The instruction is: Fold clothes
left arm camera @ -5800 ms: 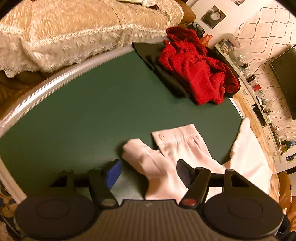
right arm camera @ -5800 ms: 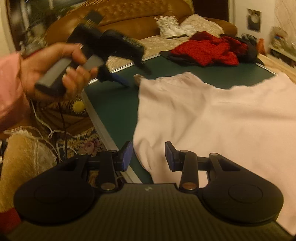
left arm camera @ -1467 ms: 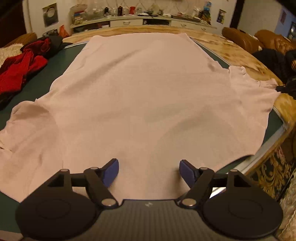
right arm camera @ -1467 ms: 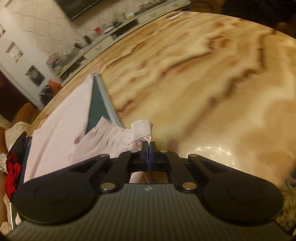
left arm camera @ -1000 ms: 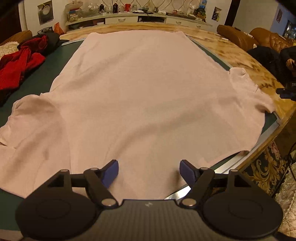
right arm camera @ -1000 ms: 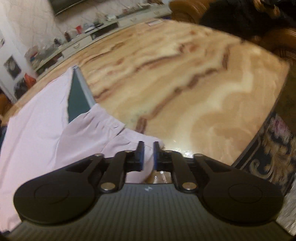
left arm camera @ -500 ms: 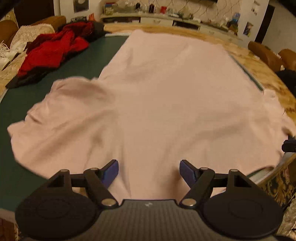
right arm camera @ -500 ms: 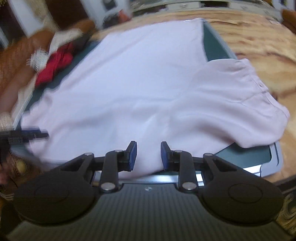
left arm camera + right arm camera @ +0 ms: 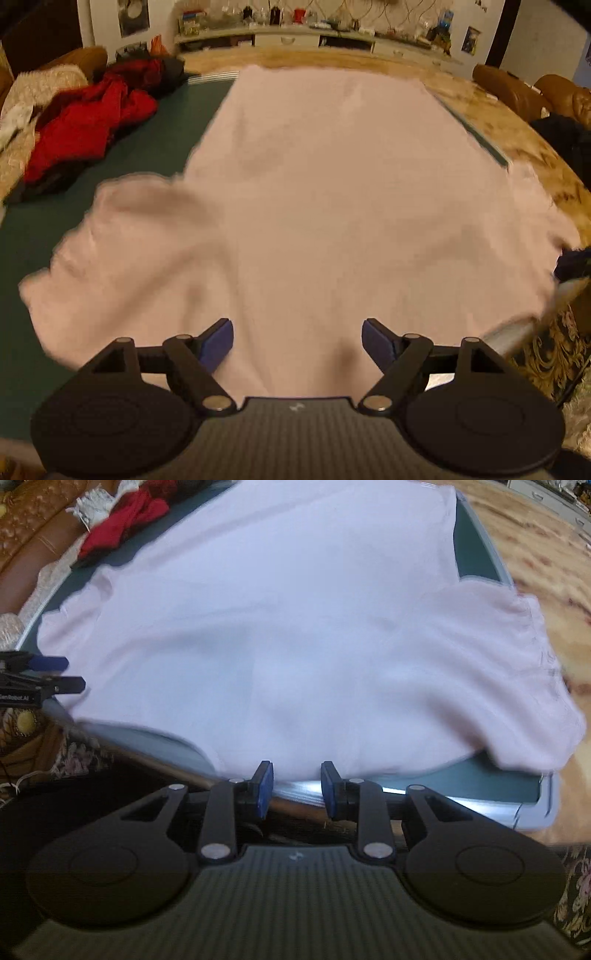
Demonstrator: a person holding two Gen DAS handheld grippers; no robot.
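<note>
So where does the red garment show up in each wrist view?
Left wrist: the red garment lies upper left on the green mat, left of the pink shirt.
Right wrist: it is at the top left edge, beyond the shirt.
Shared landmark: the pink shirt.

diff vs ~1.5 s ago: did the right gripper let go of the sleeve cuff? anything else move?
Yes. The right gripper, then shut on the cuff of the pink shirt, has let go; its jaws have just been opening and nothing is between them. It swung back to the near table edge. The left gripper stayed open above the shirt. The red clothes lie unmoved.
</note>
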